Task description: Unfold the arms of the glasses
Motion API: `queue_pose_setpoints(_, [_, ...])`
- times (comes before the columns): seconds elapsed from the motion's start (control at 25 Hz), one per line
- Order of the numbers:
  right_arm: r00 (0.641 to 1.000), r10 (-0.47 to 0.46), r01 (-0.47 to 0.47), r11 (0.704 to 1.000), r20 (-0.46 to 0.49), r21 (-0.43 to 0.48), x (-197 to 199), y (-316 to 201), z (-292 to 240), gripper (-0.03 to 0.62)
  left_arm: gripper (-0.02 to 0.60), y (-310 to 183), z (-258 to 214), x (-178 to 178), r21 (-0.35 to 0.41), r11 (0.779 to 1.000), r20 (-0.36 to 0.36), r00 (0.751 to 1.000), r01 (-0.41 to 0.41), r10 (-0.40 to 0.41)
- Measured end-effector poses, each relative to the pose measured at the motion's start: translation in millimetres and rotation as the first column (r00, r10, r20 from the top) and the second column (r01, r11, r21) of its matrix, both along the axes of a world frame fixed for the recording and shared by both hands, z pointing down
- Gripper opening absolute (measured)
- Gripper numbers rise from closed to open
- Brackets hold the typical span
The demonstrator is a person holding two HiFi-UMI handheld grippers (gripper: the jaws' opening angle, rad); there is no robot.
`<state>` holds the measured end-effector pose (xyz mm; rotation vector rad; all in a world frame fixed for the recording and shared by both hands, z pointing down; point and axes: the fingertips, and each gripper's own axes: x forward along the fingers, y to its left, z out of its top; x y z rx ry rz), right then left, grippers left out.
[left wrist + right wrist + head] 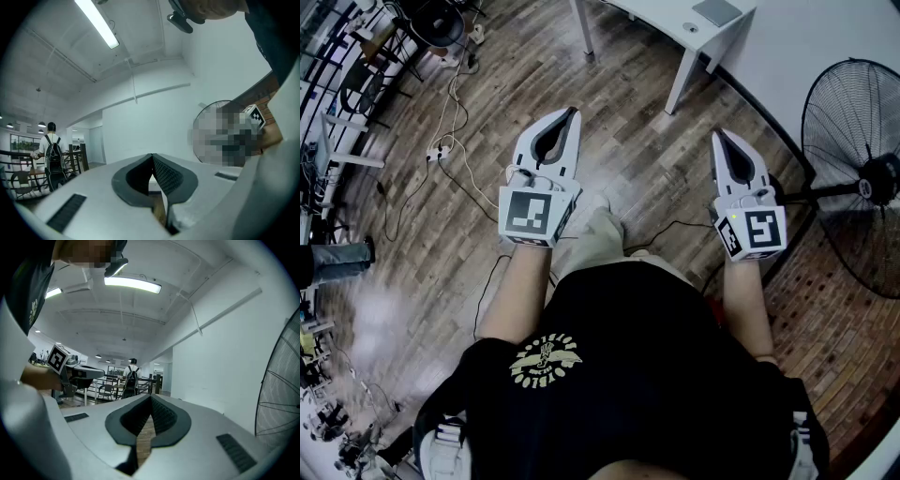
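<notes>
You hold both grippers out level in front of your body, above the wooden floor [628,122], and neither one has anything in it. Your left gripper [574,111] is closed. In the left gripper view its two dark ribbed pads [167,176] meet at the tips, with only a narrow slit lower down where the floor shows through. Your right gripper [718,134] is closed as well. In the right gripper view its pads [162,416] touch at the tips and nothing sits between them. The left marker cube [530,214] sits just ahead of your left forearm, and the right marker cube [756,232] just ahead of your right wrist. The two grippers are side by side and well apart, tips pointing away from your black shirt [628,375].

The glasses show in none of the three views, so where they lie cannot be told.

Beyond the gripper tips a white desk [661,9] stands on the floor near the wall. A standing fan [855,178] is on the floor to your right, near the right gripper. Cables and a power strip [439,152] lie on the floor to your left front. In the left gripper view a person with a backpack [50,152] stands far off by a railing, back turned to you, and a long ceiling light [98,21] runs overhead.
</notes>
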<state>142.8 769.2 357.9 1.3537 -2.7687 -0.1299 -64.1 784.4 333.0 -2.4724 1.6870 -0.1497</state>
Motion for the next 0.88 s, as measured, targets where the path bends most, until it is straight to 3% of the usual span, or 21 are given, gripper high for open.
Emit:
queue_pose_setpoints(0.4, [0.999,0.015,-0.014,1.0,0.05,-0.018,-12,-49,2,0.0,0.006,-56,15,-9,-0.02,1.0,0.011,1.0,-0.013,0.013])
queue_pose_setpoints(0.88, [0.998,0.043,-0.041,0.998,0.056,-0.041,-50,-141,11,0.0,0.008,-157,21,-51,-0.02,1.0,0.019,1.0,-0.024,0.024])
